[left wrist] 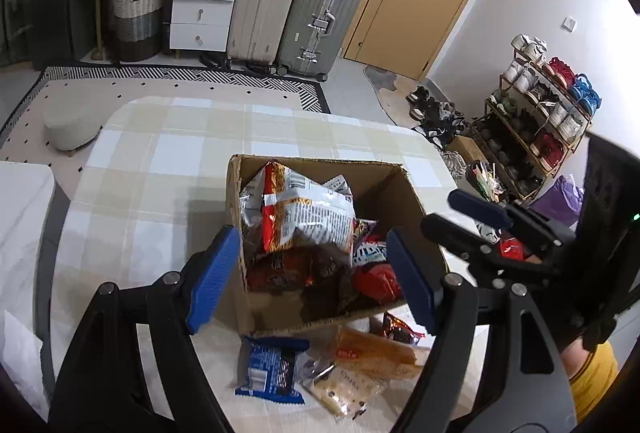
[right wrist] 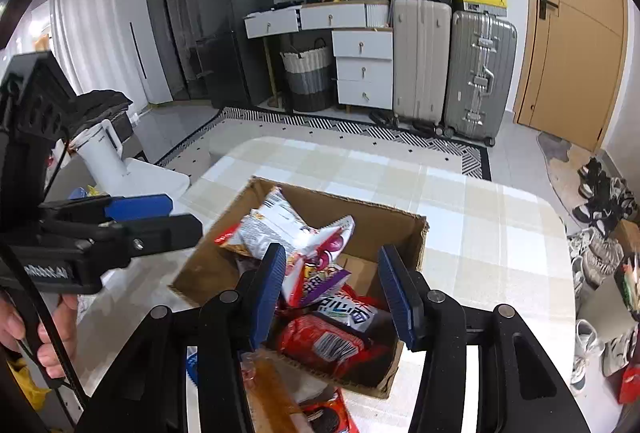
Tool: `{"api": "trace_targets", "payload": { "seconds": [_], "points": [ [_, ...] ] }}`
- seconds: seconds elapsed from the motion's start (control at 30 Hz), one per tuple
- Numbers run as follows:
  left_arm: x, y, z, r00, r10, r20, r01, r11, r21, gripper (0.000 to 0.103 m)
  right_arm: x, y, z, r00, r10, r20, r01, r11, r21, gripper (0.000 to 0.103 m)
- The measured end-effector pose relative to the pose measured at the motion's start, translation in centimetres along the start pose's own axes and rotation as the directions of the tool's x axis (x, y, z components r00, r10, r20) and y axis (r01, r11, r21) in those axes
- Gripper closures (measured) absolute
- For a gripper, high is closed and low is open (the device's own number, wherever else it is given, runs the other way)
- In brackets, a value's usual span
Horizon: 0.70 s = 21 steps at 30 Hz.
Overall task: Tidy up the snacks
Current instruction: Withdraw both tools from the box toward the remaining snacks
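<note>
Jaws of my left gripper and right gripper gape, released, over the corrugated cardboard box of crinkly snack bags; flat packets lie just below on the checked surface.

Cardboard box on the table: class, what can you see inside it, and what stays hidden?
Inside the cardboard box lie piled snack packets: a silver-and-orange bag on top, red packets below. Whatever lies beneath the pile, and the box floor there, is covered.

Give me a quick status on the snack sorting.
Left gripper and right gripper open, empty, over the cardboard box. Box part-filled; blue packet and orange packet on the table. Nothing in the way.
</note>
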<state>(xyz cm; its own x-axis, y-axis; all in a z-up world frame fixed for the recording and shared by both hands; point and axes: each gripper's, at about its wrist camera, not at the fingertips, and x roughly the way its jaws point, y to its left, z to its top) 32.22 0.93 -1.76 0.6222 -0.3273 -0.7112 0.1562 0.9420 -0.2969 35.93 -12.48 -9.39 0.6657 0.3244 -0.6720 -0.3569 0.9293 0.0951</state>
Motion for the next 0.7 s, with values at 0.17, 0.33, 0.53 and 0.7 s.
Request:
{"api": "trace_targets", "payload": {
  "seconds": [0.17,0.33,0.53,0.7],
  "points": [
    [-3.3,-1.0,-1.3,0.996,0.074,0.054,-0.074,0.997,0.006,0.025,-3.5,1.1,0.1,0.998,0.014,0.055,-0.014,1.0,-0.001,0.054],
    [-8.1,-2.8,-2.6,0.986,0.081,0.145,-0.088,0.995,0.044,0.024,-7.9,2.7,-0.1,0.991,-0.004,0.135,0.007,1.0,-0.026,0.052],
    [-14.1,-5.2,-4.1,0.967,0.078,0.241,-0.1,0.992,0.079,0.021,-14.5,4.9,-1.0,0.967,-0.014,0.255,0.027,0.999,-0.048,0.034],
    [-18.9,-6.7,-5.9,0.957,0.057,0.283,-0.084,0.993,0.085,0.02,-19.6,6.7,-2.0,0.942,-0.002,0.334,0.027,0.997,-0.069,0.026]
  ]
}}
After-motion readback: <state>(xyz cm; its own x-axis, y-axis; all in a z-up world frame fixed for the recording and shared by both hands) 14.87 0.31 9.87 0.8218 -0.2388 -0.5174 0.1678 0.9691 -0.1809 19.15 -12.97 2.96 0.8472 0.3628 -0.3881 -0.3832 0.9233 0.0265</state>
